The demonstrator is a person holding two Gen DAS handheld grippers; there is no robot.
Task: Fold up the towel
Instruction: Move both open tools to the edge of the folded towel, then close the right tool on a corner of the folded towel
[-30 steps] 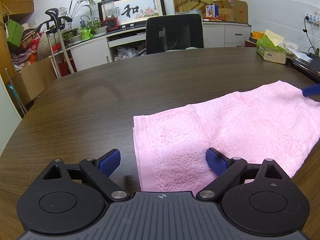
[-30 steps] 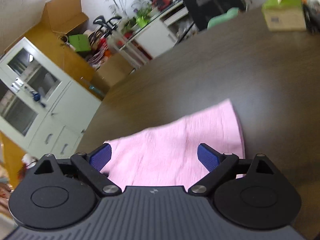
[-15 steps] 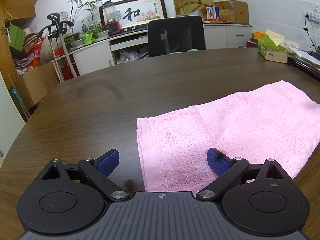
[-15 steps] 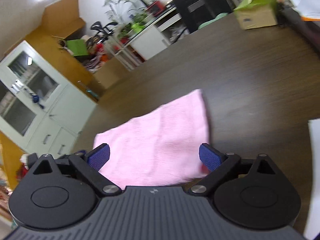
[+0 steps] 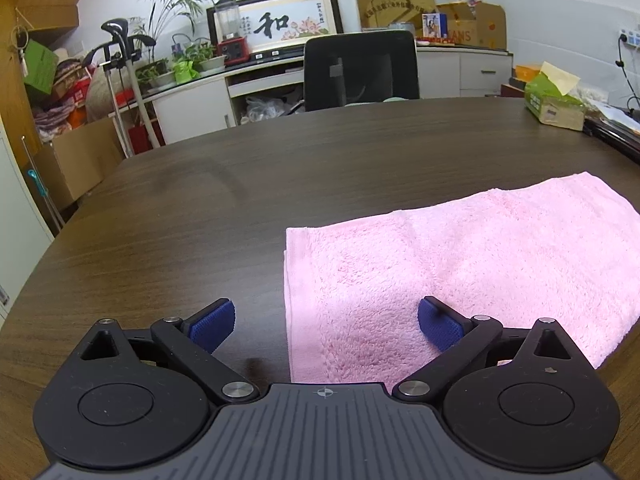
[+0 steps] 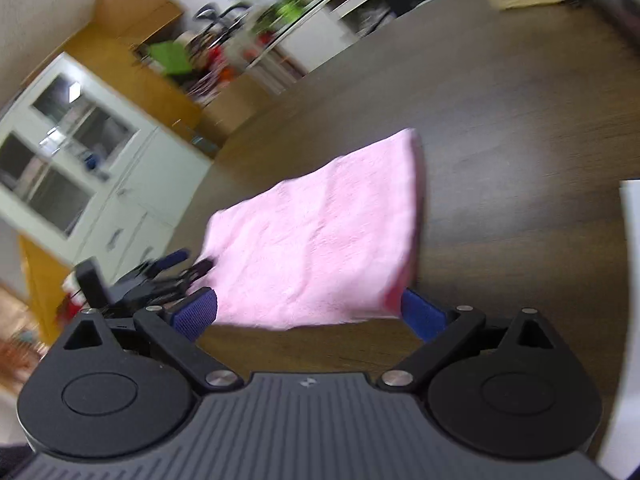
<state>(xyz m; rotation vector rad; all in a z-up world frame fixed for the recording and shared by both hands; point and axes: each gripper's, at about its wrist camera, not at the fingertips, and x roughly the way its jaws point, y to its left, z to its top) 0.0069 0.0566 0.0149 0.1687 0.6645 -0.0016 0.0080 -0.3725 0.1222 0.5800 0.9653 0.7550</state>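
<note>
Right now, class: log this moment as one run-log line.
towel: flat, folded, on table | left gripper: open | right gripper: open | neither holds towel

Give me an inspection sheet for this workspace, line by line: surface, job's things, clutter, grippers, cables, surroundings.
Surface: dark wood table, mostly bare.
Job's things: pink towel lying flat, already folded at least once, doubled edge at its left end.
Clutter: green tissue box at the far right; white sheet at the right edge.
Grippers: left gripper open over the towel's near left corner; right gripper open at the towel's near edge; neither holds cloth.
Cables: black cord hanging from a wall socket.
Surroundings: black office chair, framed calligraphy, potted plants, cardboard boxes, white cabinets.
</note>
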